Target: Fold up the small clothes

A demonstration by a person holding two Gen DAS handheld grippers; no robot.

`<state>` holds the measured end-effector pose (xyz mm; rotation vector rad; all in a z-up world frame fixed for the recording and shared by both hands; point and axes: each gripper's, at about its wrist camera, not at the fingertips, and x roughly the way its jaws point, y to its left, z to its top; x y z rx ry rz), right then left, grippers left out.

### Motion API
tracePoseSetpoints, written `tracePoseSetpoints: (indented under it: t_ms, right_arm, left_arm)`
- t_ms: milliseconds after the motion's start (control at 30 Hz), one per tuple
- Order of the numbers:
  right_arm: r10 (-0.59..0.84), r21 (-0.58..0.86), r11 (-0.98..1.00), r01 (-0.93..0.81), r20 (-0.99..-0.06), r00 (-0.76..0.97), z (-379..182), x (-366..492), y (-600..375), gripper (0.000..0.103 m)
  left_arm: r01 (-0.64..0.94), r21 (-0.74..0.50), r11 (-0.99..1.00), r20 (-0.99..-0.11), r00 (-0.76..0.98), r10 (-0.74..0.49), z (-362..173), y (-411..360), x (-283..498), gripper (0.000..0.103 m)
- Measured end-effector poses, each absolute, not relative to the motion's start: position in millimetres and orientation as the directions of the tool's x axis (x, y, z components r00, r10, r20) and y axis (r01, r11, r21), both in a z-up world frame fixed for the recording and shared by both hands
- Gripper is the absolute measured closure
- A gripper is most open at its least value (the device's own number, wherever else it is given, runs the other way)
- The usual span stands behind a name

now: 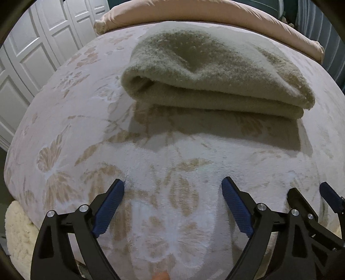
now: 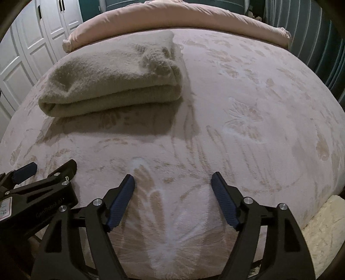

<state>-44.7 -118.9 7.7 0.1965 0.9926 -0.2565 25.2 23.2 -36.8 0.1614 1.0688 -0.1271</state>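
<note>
In the left wrist view, the left gripper (image 1: 173, 187) fills the bottom of the frame, its ribbed blue pads spread wide over the plush, leaf-patterned pink bedspread (image 1: 64, 129), holding nothing. The folded fuzzy beige garment (image 1: 211, 71) lies at upper centre.

In the right wrist view, the right gripper (image 2: 173, 183) likewise stands open and empty at the bottom; the garment (image 2: 112, 79) sits upper left, a smooth pink pillow (image 2: 172, 17) behind it.
</note>
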Motion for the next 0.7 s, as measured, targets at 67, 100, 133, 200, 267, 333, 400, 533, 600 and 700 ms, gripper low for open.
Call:
tracePoseSetpoints:
  t_ms: [67,100,133,200,267,333,400,533,600,700]
  right_arm:
    - [-0.134,0.040,0.953,0.301,-0.834,0.535,6,-47,-118,0.028]
    - [-0.137,0.040,0.953,0.301,-0.830,0.541,5,-49,-117,0.027]
    - [-0.139,0.042,0.952,0.303,-0.823,0.551,4,-51,-116,0.026]
    - [-0.144,0.044,0.953,0.301,-0.806,0.574,1,-55,-116,0.026]
    - [-0.152,0.046,0.952,0.302,-0.787,0.598,-1,-59,-116,0.025]
    - [-0.157,0.045,0.952,0.303,-0.777,0.609,-2,-61,-115,0.025]
    - [-0.159,0.042,0.952,0.302,-0.777,0.609,-2,-60,-117,0.025]
    - [-0.161,0.038,0.953,0.299,-0.775,0.611,-2,-58,-118,0.025]
    - [-0.163,0.036,0.954,0.299,-0.773,0.614,-2,-58,-118,0.025]
    - [-0.164,0.036,0.953,0.300,-0.772,0.614,-1,-57,-118,0.024]
  left_arm:
    - [0.185,0.078,0.980,-0.871,0.491,-0.024,-38,22,23,0.011]
    - [0.185,0.079,0.980,-0.866,0.500,-0.025,-39,22,21,0.011]
    - [0.184,0.081,0.980,-0.860,0.509,-0.025,-39,22,20,0.011]
    - [0.181,0.089,0.979,-0.851,0.525,-0.020,-40,19,13,0.011]
    - [0.180,0.093,0.979,-0.842,0.539,-0.019,-41,18,9,0.011]
    - [0.177,0.096,0.979,-0.834,0.551,-0.018,-41,15,4,0.011]
    - [0.173,0.092,0.981,-0.830,0.558,-0.021,-40,15,1,0.011]
    - [0.169,0.084,0.982,-0.819,0.573,-0.028,-40,15,-5,0.011]
    - [0.169,0.081,0.982,-0.815,0.579,-0.033,-40,16,-6,0.011]
    - [0.170,0.080,0.982,-0.813,0.581,-0.035,-40,17,-5,0.011]
